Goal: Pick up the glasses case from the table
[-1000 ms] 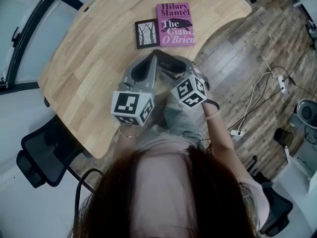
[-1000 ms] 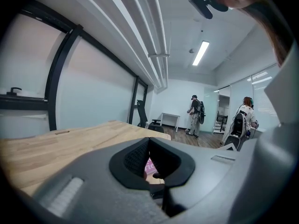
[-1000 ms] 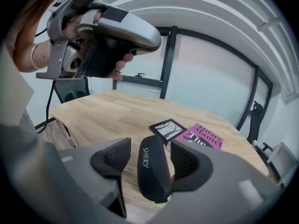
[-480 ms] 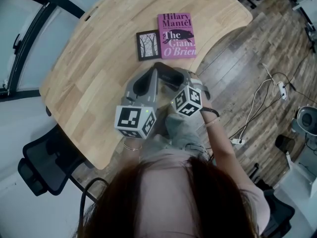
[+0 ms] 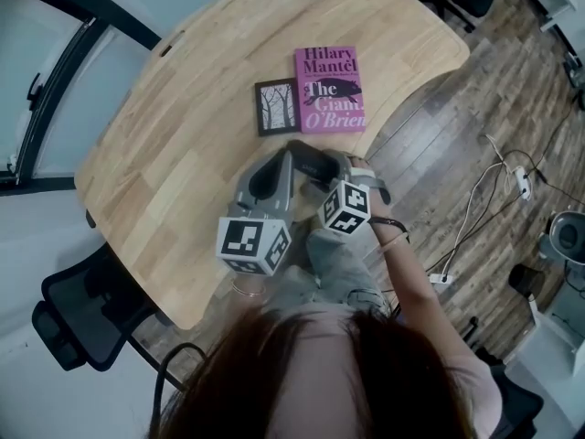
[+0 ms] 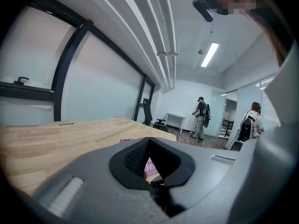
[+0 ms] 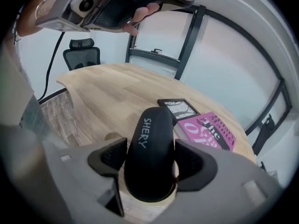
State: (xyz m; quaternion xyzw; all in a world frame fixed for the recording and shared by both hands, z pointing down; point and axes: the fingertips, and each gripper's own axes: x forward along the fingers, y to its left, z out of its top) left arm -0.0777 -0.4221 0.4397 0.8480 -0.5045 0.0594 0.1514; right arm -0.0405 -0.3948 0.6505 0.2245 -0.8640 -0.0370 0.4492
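While the right gripper straddles the black glasses case, its jaws stand wide apart and have just been opening, with one pad on each side of the case and a sliver of light showing by the right pad. The case lies lengthwise on the wooden table, near the edge closest to the person. Just beyond its far end sit a small black-framed picture and, beside that, a pink book. Nothing lies between the pads and the case. The left gripper hangs beside and slightly above the right one, its jaw tips together with nothing between them. Its body and the hand holding it cross the top of the right gripper view. An office chair stands off the table's near corner, and cables trail over the wood floor. From the head view both grippers cover most of the case, leaving only a dark strip, and hair fills the lower frame. Whether the case touches the picture cannot be told. Two people stand far off, too small to make out.
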